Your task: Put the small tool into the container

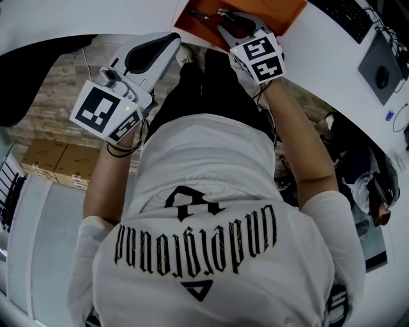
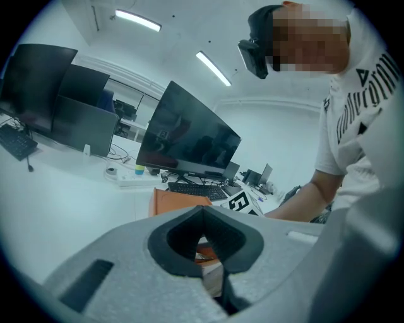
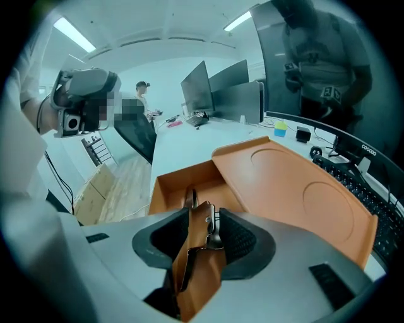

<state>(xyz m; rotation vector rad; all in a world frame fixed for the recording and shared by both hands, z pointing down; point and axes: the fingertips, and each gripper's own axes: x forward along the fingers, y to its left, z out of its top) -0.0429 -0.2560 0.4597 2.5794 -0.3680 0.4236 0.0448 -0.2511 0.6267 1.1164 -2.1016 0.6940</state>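
The small tool [image 3: 201,249], a metal piece in a brown leather sheath, stands upright between the jaws of my right gripper [image 3: 203,236]. The pads stand a little off its sides, so the gripper is open. Just beyond it lies the open orange container [image 3: 165,189] with its lid [image 3: 297,189] folded back. In the head view the right gripper [image 1: 231,20] reaches over the container [image 1: 284,11] at the desk edge. My left gripper [image 1: 167,43] hangs to the left, off the desk, shut and empty. In its own view the left gripper [image 2: 203,252] faces the container [image 2: 172,202].
Black keyboards [image 1: 348,16] [image 3: 361,184] lie right of the container. Monitors [image 2: 189,135] and a power strip [image 2: 136,178] stand farther back on the white desk [image 2: 69,202]. Cardboard boxes [image 1: 54,161] sit on the floor. A person [image 3: 319,57] stands behind the desk.
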